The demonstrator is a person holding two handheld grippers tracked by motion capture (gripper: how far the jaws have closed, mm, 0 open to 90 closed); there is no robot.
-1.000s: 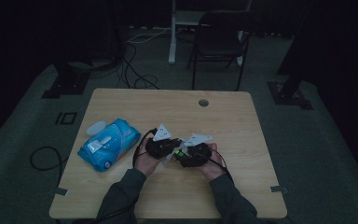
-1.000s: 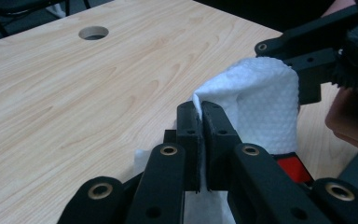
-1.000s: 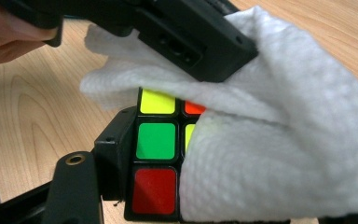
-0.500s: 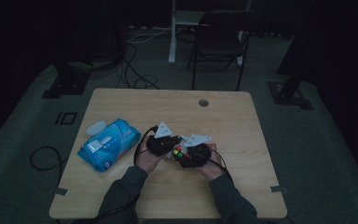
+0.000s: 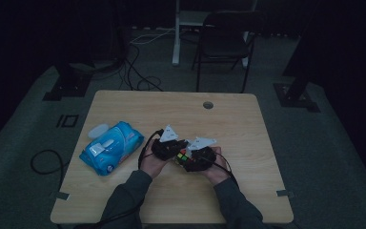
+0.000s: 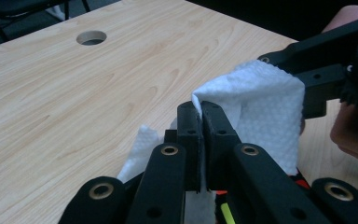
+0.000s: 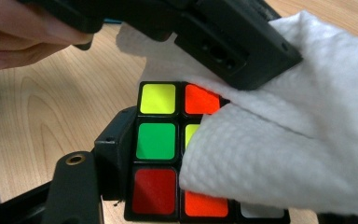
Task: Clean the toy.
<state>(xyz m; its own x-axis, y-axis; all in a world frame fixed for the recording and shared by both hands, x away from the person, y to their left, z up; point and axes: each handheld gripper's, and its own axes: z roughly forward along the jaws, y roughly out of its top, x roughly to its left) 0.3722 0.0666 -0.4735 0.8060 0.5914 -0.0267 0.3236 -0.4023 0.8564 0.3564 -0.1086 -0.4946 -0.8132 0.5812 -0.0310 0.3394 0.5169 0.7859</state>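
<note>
**Cube held in one gripper, wipe pressed on it by the other**

Near the front middle of the wooden table (image 5: 248,124), the person's two hands bring both grippers together. In the high view the left gripper (image 5: 166,149) and the right gripper (image 5: 199,160) sit just beside each other, with a puzzle cube (image 5: 183,156) showing as small coloured squares between them.

In the right gripper view the puzzle cube (image 7: 156,140) sits right in front of the camera, held between the right gripper's jaws; one black jaw presses against the cube's left side, the other is hidden by the cloth. The face shows yellow, green, red and orange squares. A white wipe (image 7: 279,149) drapes over the right part of that face, touching it, and the left gripper (image 7: 233,42) comes in from above, resting on the wipe. Fingers (image 7: 18,32) of the left hand show at the top left.

In the left gripper view the left gripper (image 6: 200,135) has its jaws closed tight on a fold of the white wipe (image 6: 265,112), which bulges up and to the right. The right gripper's black arm lies just behind the wipe.

A blue pack of wipes (image 5: 110,147) lies well to the left on the table, with a small pale lid (image 5: 98,130) beside it. A cable hole (image 5: 208,105) sits near the table's far edge.
</note>
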